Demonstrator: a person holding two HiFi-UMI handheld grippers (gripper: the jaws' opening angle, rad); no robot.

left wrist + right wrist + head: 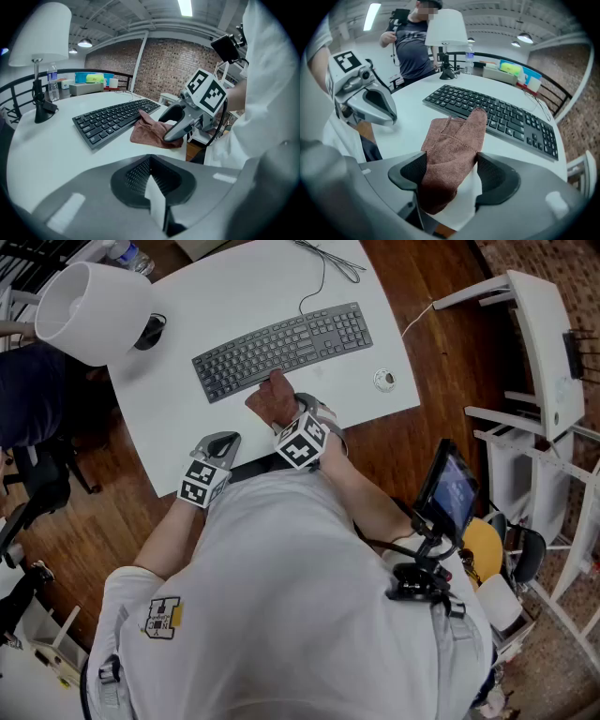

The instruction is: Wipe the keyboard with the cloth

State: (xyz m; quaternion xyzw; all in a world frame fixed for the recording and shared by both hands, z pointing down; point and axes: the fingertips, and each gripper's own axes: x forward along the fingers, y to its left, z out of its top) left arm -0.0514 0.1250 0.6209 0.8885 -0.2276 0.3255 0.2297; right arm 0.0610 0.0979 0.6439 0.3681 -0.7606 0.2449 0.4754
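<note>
The right gripper [452, 171] has its jaws spread as wide as they go, tipped steeply down over the worktop [169, 418]. The cloth [454, 140] lies between them, not pinched. It is a reddish-brown, nubbly towel with a stitched hem, rumpled and folded over itself. Its far corner, at 12 o'clock from the jaws, rests against the near edge of the keyboard [501, 117].

The left gripper [150, 183] has its jaws pressed together on nothing. It hangs at the worktop's near edge, at about 8 o'clock from the right one in the head view.

The keyboard is black and full-size, lying slantwise. Its cable [323, 268] runs off at 12 o'clock. The worktop is white with a curved edge. It also carries a white-shaded lamp [94, 310] at 10 o'clock from the keyboard, a water bottle [52, 82] beside the lamp, and a small round object [383, 380] at 4 o'clock.

Around it are a wooden floor [103, 512], a brick wall [173, 65], a dark railing [543, 89] and ceiling strip lights. A person [410, 42] stands behind the lamp.
</note>
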